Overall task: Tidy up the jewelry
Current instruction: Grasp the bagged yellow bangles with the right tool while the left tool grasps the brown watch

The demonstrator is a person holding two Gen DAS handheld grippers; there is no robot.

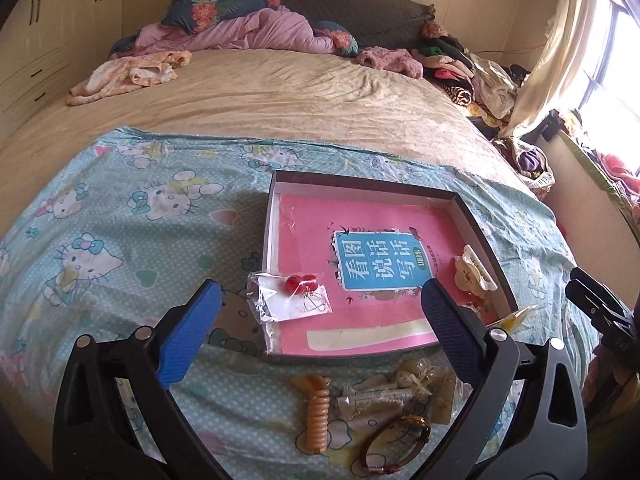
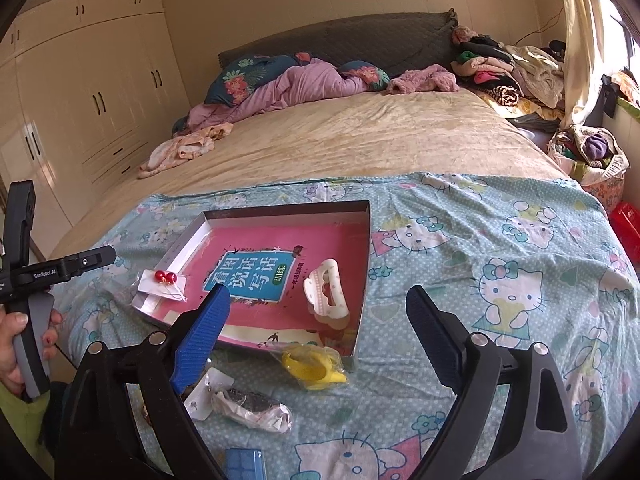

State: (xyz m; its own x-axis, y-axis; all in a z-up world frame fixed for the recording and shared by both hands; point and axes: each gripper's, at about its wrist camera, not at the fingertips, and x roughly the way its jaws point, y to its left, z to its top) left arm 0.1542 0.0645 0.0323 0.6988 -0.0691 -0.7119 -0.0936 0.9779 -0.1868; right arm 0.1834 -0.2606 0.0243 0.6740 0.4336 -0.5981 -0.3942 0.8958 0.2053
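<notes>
Two red earrings (image 1: pixel 301 282) — clear packet, box (image 1: pixel 362 178) edge.

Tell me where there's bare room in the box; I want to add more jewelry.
In the box, the pink book lies bare between the red earring bag and the white hair claw. The bedsheet nearer than the box is crowded with loose pieces.

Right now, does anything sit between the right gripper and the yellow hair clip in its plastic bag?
Nothing visible does. The right gripper is open and empty, and the yellow hair clip lies uncovered on the sheet just outside the box near corner.
</notes>
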